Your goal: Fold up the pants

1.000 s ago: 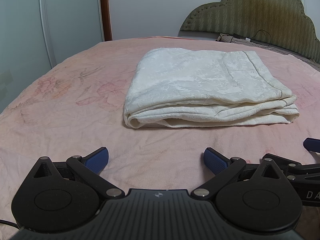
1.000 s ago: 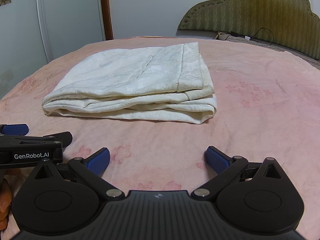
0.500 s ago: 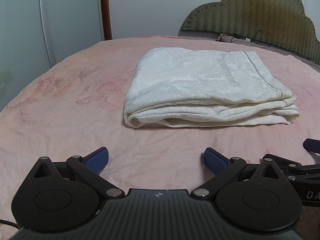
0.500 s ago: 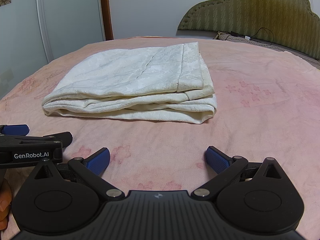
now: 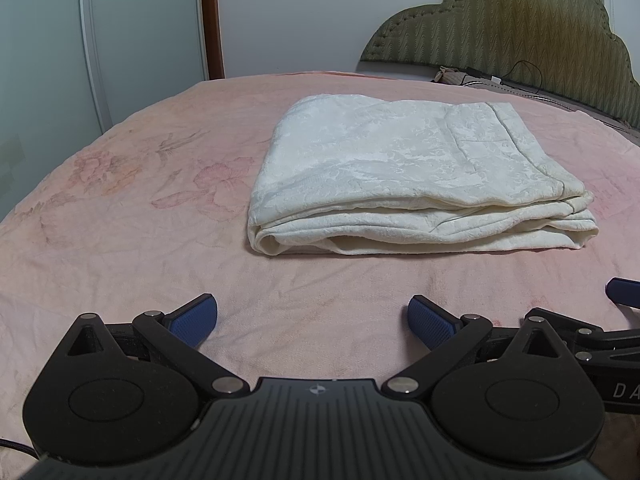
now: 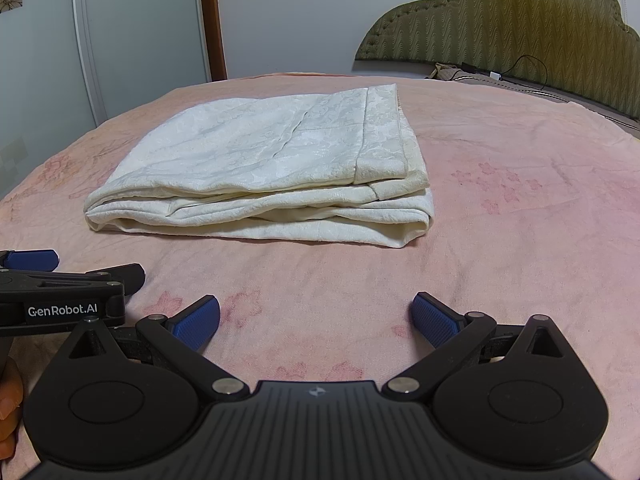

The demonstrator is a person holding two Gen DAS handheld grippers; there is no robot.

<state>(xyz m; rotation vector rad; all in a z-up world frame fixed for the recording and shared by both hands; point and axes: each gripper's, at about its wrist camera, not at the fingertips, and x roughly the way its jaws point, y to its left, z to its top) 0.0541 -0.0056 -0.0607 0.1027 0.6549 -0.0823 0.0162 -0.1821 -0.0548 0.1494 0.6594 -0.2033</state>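
Observation:
The cream patterned pants lie folded in a flat rectangular stack on the pink bed; they also show in the right wrist view. My left gripper is open and empty, low over the blanket, a short way in front of the stack. My right gripper is open and empty too, beside the left one, equally short of the stack. Each gripper's side shows in the other's view: the right one and the left one.
The pink floral blanket covers the whole bed. A padded olive headboard stands at the back right with a cable and cloth below it. Pale wardrobe doors stand at the left.

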